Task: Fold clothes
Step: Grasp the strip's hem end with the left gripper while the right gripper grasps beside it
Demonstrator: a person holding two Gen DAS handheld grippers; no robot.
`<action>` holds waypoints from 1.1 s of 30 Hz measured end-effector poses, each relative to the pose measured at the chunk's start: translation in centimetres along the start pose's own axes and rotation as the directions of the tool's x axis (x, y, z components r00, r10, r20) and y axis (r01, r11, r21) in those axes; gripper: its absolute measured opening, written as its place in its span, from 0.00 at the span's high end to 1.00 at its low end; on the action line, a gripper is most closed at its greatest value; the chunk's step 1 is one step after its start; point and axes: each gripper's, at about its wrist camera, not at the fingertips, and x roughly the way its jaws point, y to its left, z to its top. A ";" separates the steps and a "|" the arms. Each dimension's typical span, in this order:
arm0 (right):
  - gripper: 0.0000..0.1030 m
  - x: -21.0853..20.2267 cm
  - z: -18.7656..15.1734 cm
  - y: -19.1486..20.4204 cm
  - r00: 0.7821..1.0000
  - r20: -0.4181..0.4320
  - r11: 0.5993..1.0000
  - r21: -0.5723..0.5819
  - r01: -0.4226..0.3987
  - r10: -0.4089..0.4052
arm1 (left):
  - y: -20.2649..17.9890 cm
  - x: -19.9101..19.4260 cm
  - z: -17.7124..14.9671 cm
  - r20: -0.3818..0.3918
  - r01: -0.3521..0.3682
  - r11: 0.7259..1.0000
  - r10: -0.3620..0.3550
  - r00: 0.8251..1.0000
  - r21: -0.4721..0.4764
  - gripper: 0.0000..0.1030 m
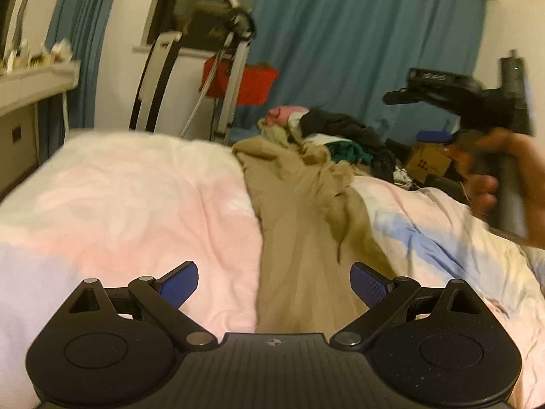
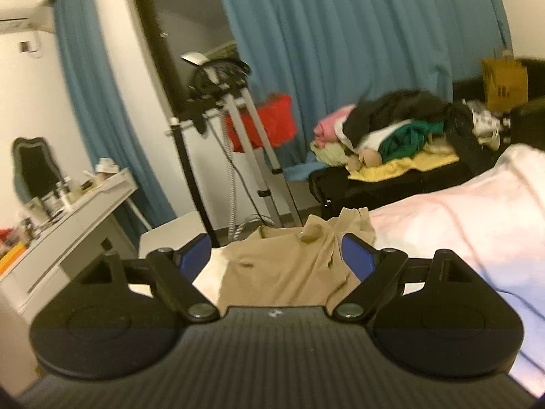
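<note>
Two hand-held grippers are in play, neither gripping anything. The left hand-held gripper (image 1: 274, 283) has its blue pads spread wide, nothing between them but air; it hangs low over the bed (image 1: 119, 204), aimed along the length of the tan garment (image 1: 306, 221), prob. so the next grab can land on the near edge of the cloth. The right hand-held gripper (image 2: 274, 255) is likewise released, jaws apart w/ no cloth pinched; in its own view the tan garment (image 2: 289, 266) lies beyond and below the pads, not touching them. Seen from the left wrist, the same right hand-held gripper (image 1: 442, 92) is lifted well above the bedding in the person's hand (image 1: 494, 177), blurred, off to the far side of the garment, which suits a reposition betw. grabs, though that is a judgement. The garment sits on the pink-and-blue duvet, stretched lengthwise but rumpled and bunched at its far end, so it reads as laid out for flattening, not yet folded. Further out, a pile of mixed clothes (image 2: 391, 129) waits past the foot of the bed, near it but apart, likely the queue of items to fold. Behind stand a garment steamer on its stand (image 2: 221, 102), the blue curtain (image 2: 340, 51) and a cluttered dressing surface (image 2: 85, 197) at the side.
</note>
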 end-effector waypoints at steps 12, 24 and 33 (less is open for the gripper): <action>0.17 -14.4 -8.8 0.5 0.996 -0.090 1.000 -0.023 -0.013 0.011 | -3.5 -3.3 -1.4 -0.035 0.002 0.994 0.002 0.999 0.112 0.06; 0.18 -13.1 -18.9 -7.9 0.890 -0.440 0.889 0.445 0.103 0.117 | 2.3 2.0 -4.3 -0.418 -0.078 0.967 -0.031 0.908 -0.241 0.06; 0.21 -12.6 -21.9 -9.6 0.848 -0.485 0.802 0.583 0.132 0.214 | 3.9 2.4 -6.2 -0.477 -0.076 0.925 -0.121 0.870 -0.373 0.17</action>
